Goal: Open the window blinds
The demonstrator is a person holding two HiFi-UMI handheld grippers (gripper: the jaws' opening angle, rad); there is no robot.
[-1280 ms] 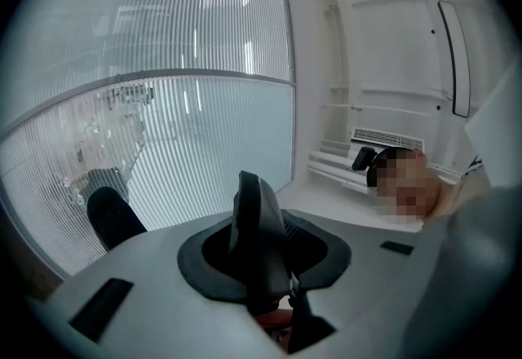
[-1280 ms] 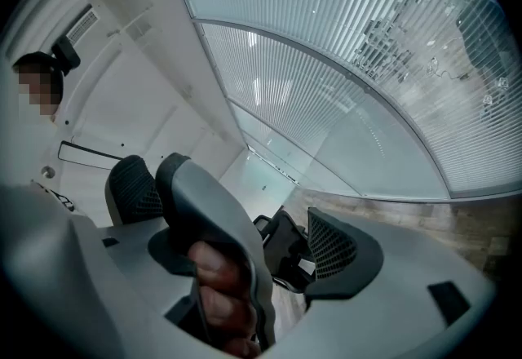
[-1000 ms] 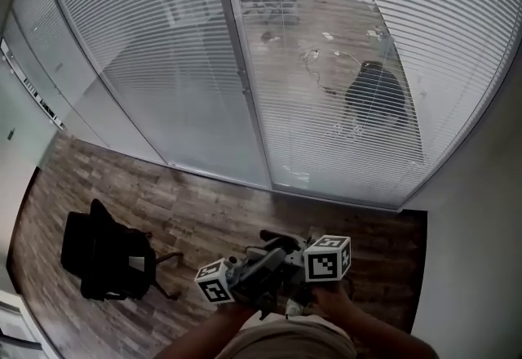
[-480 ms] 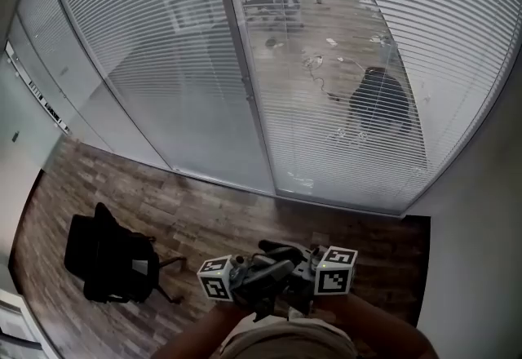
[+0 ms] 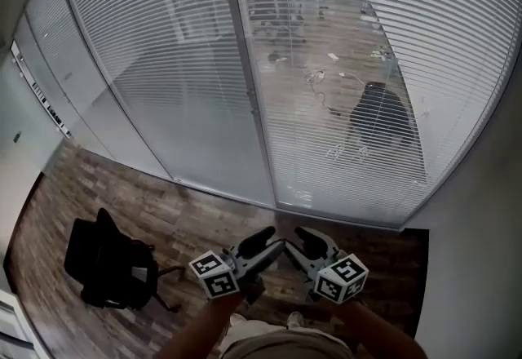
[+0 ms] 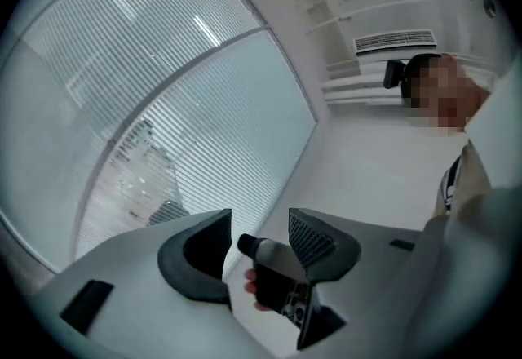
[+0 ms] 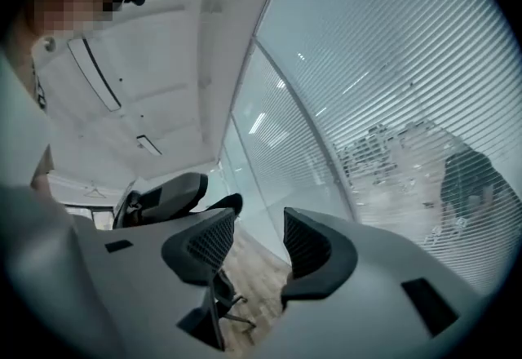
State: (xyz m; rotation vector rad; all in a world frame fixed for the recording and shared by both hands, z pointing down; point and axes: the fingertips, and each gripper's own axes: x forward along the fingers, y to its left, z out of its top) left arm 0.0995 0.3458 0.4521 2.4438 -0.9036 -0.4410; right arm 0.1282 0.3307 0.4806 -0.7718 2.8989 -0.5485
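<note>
Blinds [image 5: 342,64] lie furthest off. Nearest, left gripper [image 5: 263,240] has just been opening, jaws wide, gripping nothing; right gripper [image 5: 303,237] has just been closing, narrow, nothing between. Beyond the wooden floor [image 5: 204,210] the slats hang, well apart from both tools. No wand or cord shows; grabbing slats instead would likely bend them
</note>
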